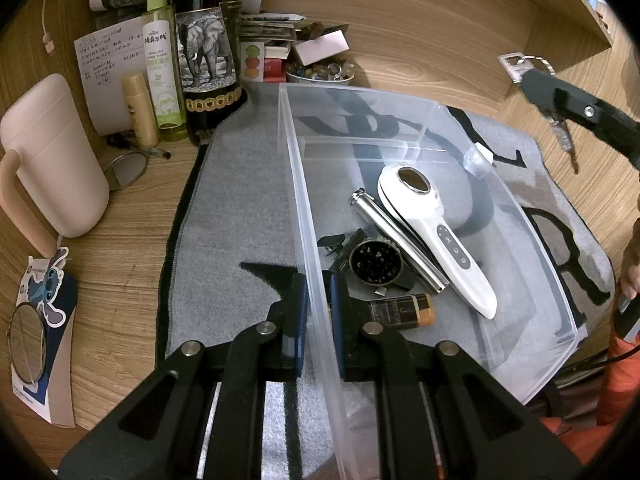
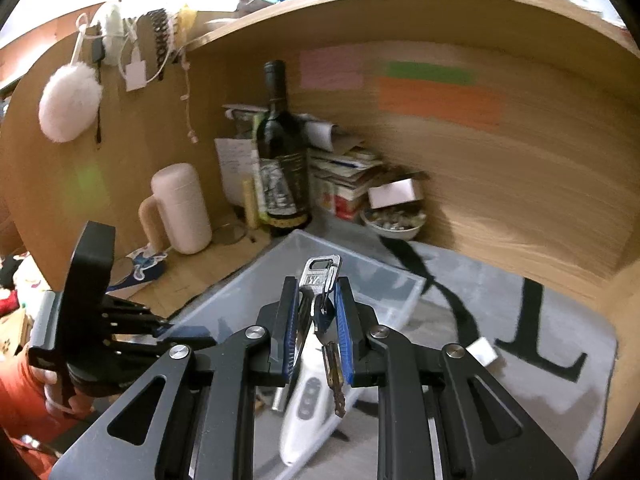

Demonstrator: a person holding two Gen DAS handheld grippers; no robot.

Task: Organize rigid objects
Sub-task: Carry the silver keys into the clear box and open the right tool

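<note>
**Q:** Left gripper [image 1: 318, 292]: doing what, and why there?

**A:** Straddling the left wall of the clear bin [image 1: 360, 94] at its near end, one pad outside and one inside. Jaws narrowed to a slim gap and apparently pinching the wall. Probably bracing the bin against sliding on the grey mat [image 1: 240, 200] while an item is going in.

**Q:** Right gripper [image 2: 317, 292]: carrying anything?

**A:** Closing on a bunch of keys [image 2: 320, 272], jaws nearly together. Clamping near the key ring, with the broad silver key head sticking up past the fingertips and a darker key dangling free below. Gripping at the ring is probably stopping the bunch from splaying.

**Q:** Position of the keys relative to the bin?

**A:** Hanging in the air, not touching anything. Sitting high over the bin's right side in the left wrist view, and over the bin contents in the right wrist view. Not yet resting inside.

**Q:** Contents of the bin?

**A:** Lying together toward the near end: a white handheld device [image 1: 436, 232], a silver cylinder [image 1: 396, 236] just beside it on the left, a black round grinder [image 1: 375, 261] and a small brown battery-like piece [image 1: 404, 310]. Far end of the bin lying bare.

**Q:** Requirement for the next move?

**A:** Judging by the layout: lowering into the bare far area, then opening, and avoiding a drop onto the white device.
</note>
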